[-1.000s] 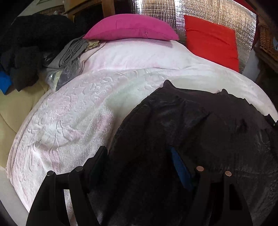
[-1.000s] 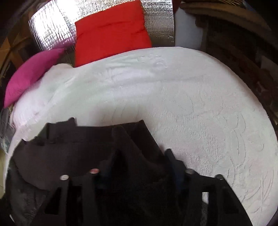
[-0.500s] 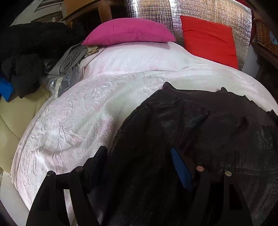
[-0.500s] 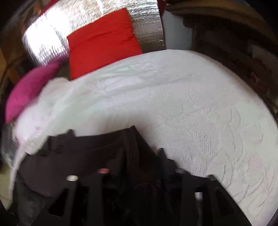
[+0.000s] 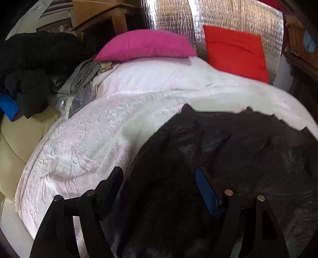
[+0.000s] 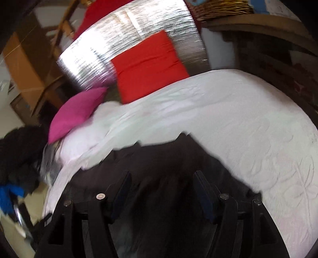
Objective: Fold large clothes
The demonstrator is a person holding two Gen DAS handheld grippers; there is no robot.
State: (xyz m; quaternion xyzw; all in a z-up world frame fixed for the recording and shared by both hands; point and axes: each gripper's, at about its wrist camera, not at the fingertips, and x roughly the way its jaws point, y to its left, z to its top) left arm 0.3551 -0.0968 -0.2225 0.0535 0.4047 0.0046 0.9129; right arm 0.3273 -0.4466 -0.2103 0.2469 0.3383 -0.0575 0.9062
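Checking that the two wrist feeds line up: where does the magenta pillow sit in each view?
Left wrist: the magenta pillow lies at upper centre, at the head of the white bedspread, left of the red cushion.
Right wrist: the magenta pillow shows at middle left, tilted and blurred.
Shared landmark: the red cushion against the silver foil panel.

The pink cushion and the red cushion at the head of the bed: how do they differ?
The pink cushion lies flat on the white bedspread; the red cushion leans upright against the silver foil panel. The pink one looks plump and rounded, the red one flatter and squarer. Both are plain, without pattern.
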